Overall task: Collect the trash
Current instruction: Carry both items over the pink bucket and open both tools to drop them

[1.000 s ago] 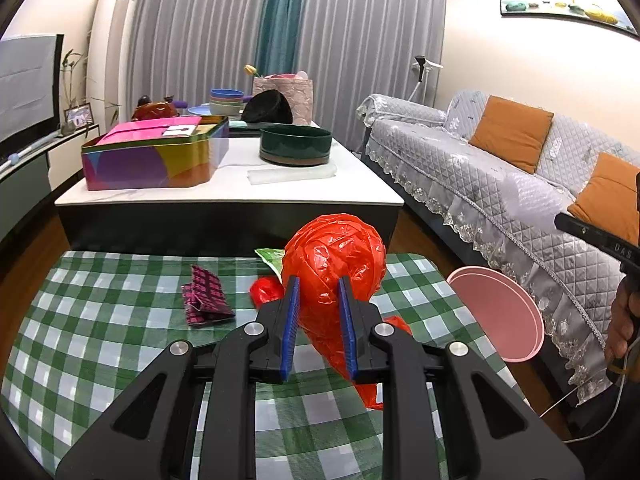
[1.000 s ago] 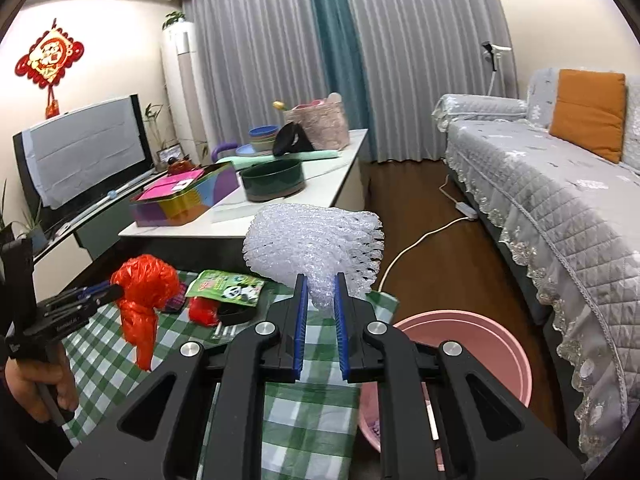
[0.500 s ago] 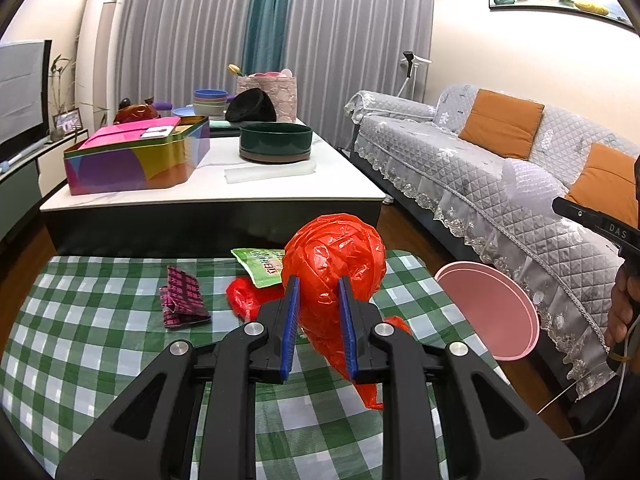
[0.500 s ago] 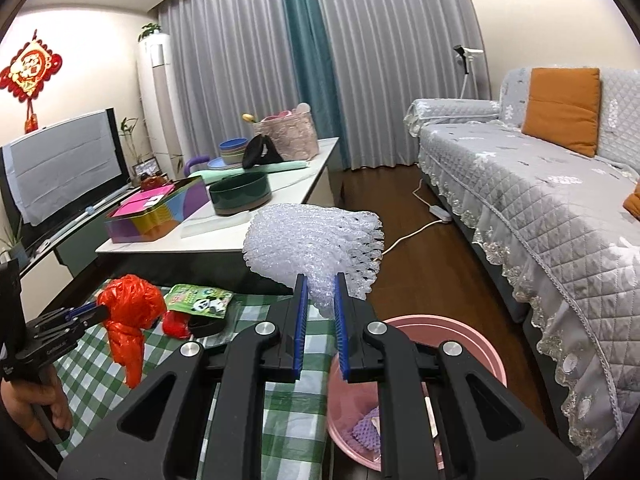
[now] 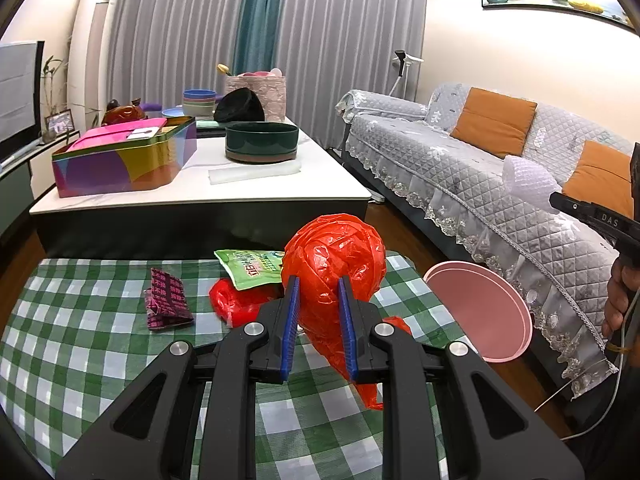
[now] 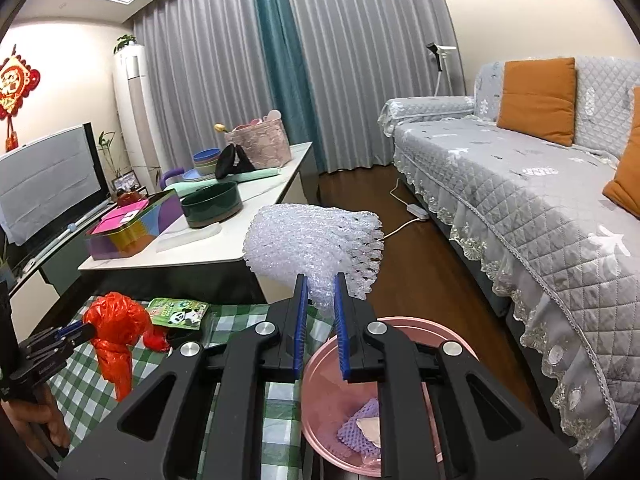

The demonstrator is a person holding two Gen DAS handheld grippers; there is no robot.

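Note:
My left gripper [image 5: 319,292] is shut on a crumpled red plastic bag [image 5: 336,264], held above the green checked cloth [image 5: 80,352]. My right gripper [image 6: 321,292] is shut on a wad of clear bubble wrap [image 6: 314,240], held above the pink bin [image 6: 400,328], which has some scraps inside. On the cloth lie a green snack packet [image 5: 250,266], a smaller red bag [image 5: 236,302] and a magenta wrapper [image 5: 167,300]. In the right wrist view the red bag [image 6: 114,328] and left gripper [image 6: 76,330] show at lower left. The left wrist view shows the pink bin [image 5: 480,312] and bubble wrap [image 5: 526,178] at right.
Behind the cloth stands a white coffee table [image 5: 200,196] with a colourful tin [image 5: 124,160], a dark green bowl [image 5: 262,142] and stacked dishes. A grey sofa [image 6: 520,184] with orange cushions runs along the right. A power cord [image 6: 404,216] lies on the wooden floor.
The right gripper has carried the bubble wrap to the right, from over the cloth's edge to over the pink bin. The left gripper has shifted slightly right, still holding the red bag.

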